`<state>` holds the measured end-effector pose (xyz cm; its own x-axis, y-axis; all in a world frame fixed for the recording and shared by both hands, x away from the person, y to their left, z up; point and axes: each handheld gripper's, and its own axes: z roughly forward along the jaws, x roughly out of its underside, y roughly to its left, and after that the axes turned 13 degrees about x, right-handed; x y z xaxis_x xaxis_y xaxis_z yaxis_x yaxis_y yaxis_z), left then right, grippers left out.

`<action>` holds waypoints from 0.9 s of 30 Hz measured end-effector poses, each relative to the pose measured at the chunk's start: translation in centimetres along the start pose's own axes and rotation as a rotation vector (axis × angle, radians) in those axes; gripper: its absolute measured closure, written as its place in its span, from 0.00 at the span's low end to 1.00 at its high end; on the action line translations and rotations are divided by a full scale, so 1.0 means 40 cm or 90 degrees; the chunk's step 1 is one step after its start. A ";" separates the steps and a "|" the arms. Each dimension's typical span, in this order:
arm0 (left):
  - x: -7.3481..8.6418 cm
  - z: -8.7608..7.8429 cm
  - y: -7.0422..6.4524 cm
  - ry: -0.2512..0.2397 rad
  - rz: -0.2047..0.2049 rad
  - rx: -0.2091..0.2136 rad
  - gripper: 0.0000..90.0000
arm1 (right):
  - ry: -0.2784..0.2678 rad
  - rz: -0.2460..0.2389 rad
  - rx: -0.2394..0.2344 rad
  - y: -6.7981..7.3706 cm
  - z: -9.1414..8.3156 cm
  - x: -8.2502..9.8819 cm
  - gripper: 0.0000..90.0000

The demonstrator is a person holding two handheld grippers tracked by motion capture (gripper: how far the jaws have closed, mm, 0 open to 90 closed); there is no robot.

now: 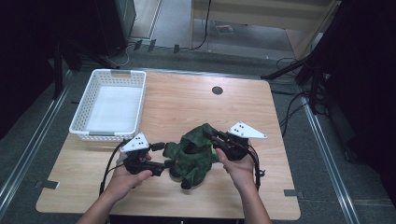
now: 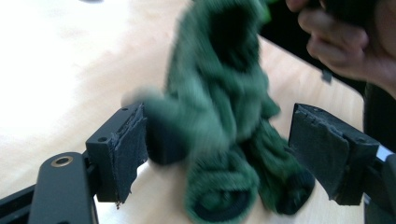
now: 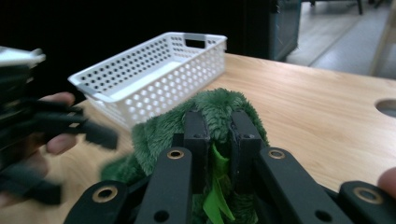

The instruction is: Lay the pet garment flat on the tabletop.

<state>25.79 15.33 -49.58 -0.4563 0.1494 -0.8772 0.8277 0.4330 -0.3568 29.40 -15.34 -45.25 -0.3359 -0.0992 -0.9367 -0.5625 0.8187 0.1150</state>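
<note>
Two grippers are on one green plush garment (image 1: 194, 154), and I read this as handling it ahead of a move to the white basket (image 1: 112, 105).

Nearest me, my left gripper (image 1: 164, 155) has its jaws standing wide. In the left gripper view the fuzzy green fabric (image 2: 219, 130) lies between the pads (image 2: 322, 149) with a gap showing at each side, so I call it let go there: nothing is pinched. The cloth's lower folds rest on the wooden table (image 1: 196, 100) just ahead of those fingertips.

My right gripper (image 1: 211, 136) is the one with the hold. In the right gripper view its jaws are nearly together, clamped on a ridge of the plush (image 3: 219, 109), with a bright green tag (image 3: 215, 196) hanging below the pads. That hand carries the garment's upper end.

From the high view the bundle runs from the right fingers down and toward me, ending just beside the left fingers, so its long axis lies roughly between the two grippers. The loose lower end is closer to my left hand (image 1: 126, 179), the gripped end to my right hand (image 1: 240, 170).

Farther off, the perforated basket (image 3: 154, 74) stands well beyond the left fingers and to the far left of the right ones, apart from the cloth. I judge the left gripper needs a fresh bite on the low end before any carry that way.
</note>
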 end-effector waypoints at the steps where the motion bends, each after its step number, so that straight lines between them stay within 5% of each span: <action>1: -0.004 -0.002 0.005 -0.007 -0.002 -0.014 0.26 | -0.003 -0.003 -0.007 0.009 -0.003 -0.004 0.91; 4: -0.012 0.009 0.003 -0.013 0.009 -0.030 0.28 | -0.011 -0.027 -0.034 0.057 -0.008 -0.014 0.90; 8: -0.032 0.031 -0.025 -0.003 0.061 -0.038 0.34 | -0.014 -0.046 -0.054 0.094 -0.014 -0.021 0.89; 9: -0.038 0.040 -0.030 0.005 0.069 -0.052 0.45 | -0.011 -0.051 -0.080 0.117 -0.019 -0.022 0.89; 10: -0.042 0.046 -0.033 0.012 0.076 -0.062 0.45 | -0.011 -0.051 -0.080 0.117 -0.019 -0.022 0.89; 12: -0.046 0.048 -0.029 0.009 0.080 -0.063 0.74 | -0.007 -0.070 -0.099 0.133 -0.023 -0.022 0.84; 13: -0.050 0.040 -0.011 0.000 0.048 -0.038 0.88 | -0.013 -0.075 -0.093 0.136 -0.029 -0.022 0.72; 14: -0.052 0.034 0.000 -0.007 0.027 -0.038 0.91 | -0.024 -0.070 -0.087 0.130 -0.035 -0.024 0.67; 15: -0.052 0.034 0.000 -0.007 0.027 -0.038 0.93 | -0.034 -0.059 -0.085 0.120 -0.042 -0.026 0.65; 20: -0.056 -0.009 0.044 -0.061 -0.057 -0.037 0.95 | -0.039 -0.031 -0.071 0.078 -0.059 -0.026 0.60; 23: -0.054 -0.014 0.058 -0.081 -0.095 -0.019 0.96 | 0.024 -0.040 -0.093 0.073 -0.035 0.001 0.57; 25: -0.051 -0.012 0.064 -0.082 -0.109 -0.004 0.95 | 0.057 -0.070 -0.043 0.089 -0.005 0.030 0.58; 27: -0.048 -0.008 0.065 -0.082 -0.119 0.005 0.94 | 0.090 -0.042 -0.029 0.098 0.054 0.062 0.56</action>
<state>28.72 16.45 -48.73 -0.5572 -0.0483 -0.8290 0.7354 0.4349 -0.5196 27.99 -11.17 -47.82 -0.3979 -0.2331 -0.8873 -0.6199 0.7813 0.0727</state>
